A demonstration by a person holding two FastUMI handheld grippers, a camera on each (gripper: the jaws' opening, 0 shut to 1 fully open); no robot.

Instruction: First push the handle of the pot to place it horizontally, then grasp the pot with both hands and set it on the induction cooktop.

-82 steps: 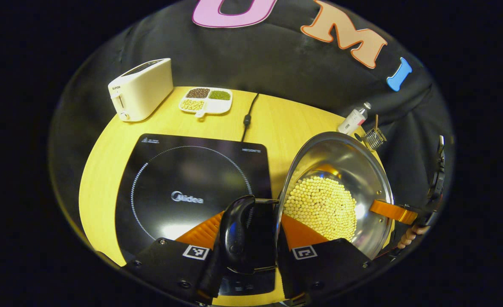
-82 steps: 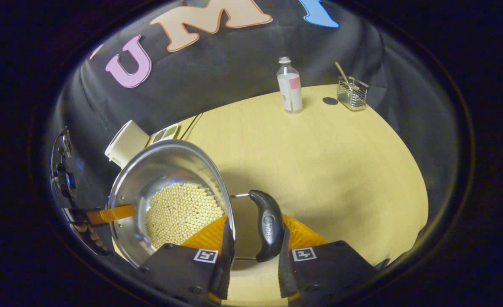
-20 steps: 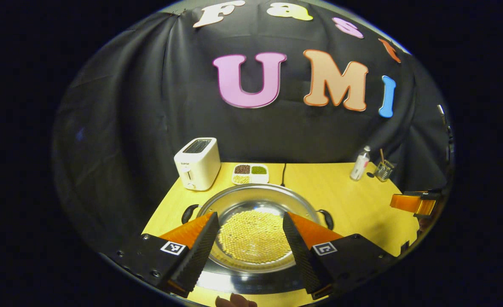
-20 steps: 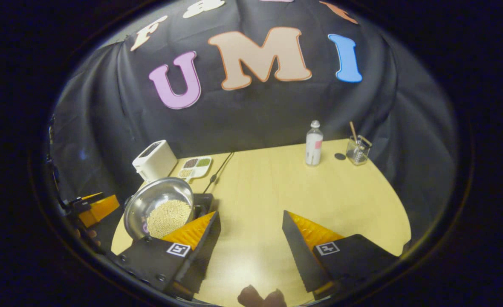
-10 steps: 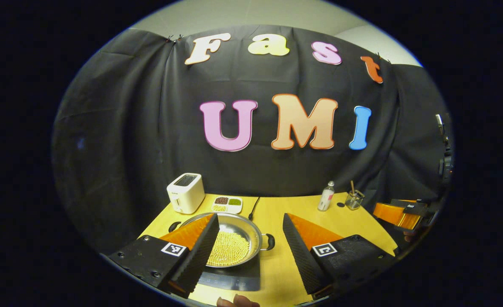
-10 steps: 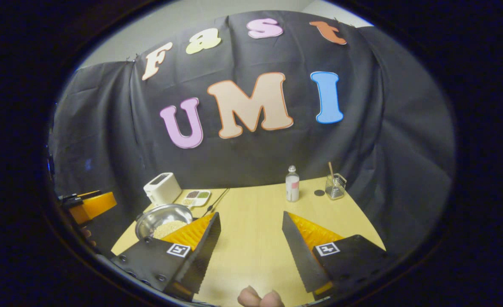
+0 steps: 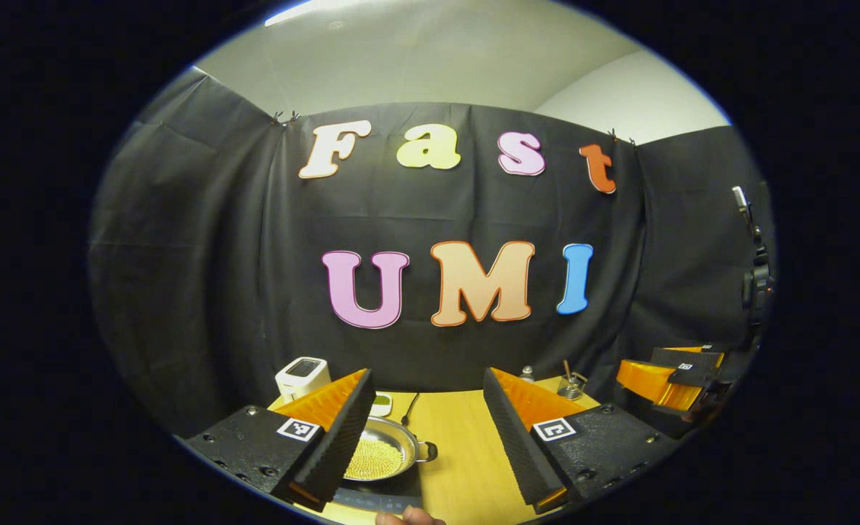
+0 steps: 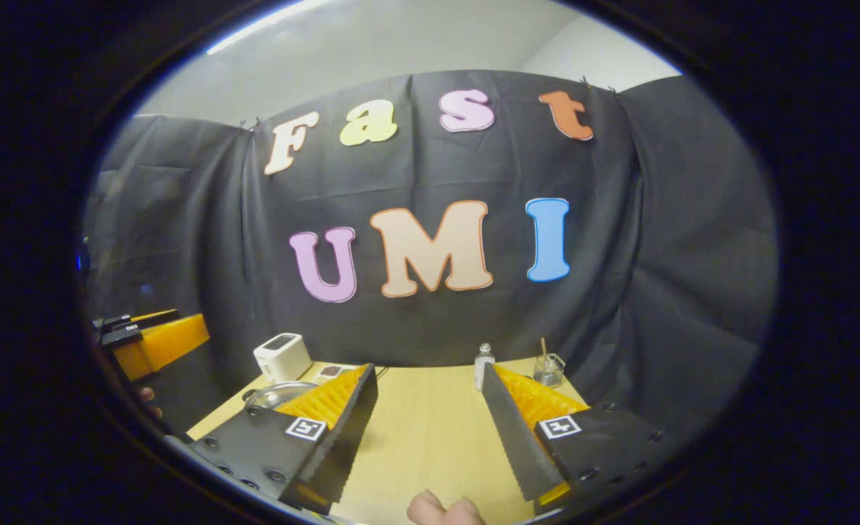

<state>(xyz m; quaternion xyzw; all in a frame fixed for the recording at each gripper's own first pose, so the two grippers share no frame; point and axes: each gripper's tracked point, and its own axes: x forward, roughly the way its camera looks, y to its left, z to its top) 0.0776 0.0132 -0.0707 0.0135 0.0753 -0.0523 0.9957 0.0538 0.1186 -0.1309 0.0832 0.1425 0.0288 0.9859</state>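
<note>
The bench (image 7: 466,437) now lies low and far in both views; half a second ago it filled more of them. The cooktop (image 7: 379,498) sits at the bench's near left edge, and the pot (image 7: 379,456) of beans rests on it, as before. Left gripper (image 7: 424,430) and right gripper (image 8: 430,430) have risen, fingers wide apart, holding nothing. Toaster (image 7: 301,375) stands at the far left corner.
</note>
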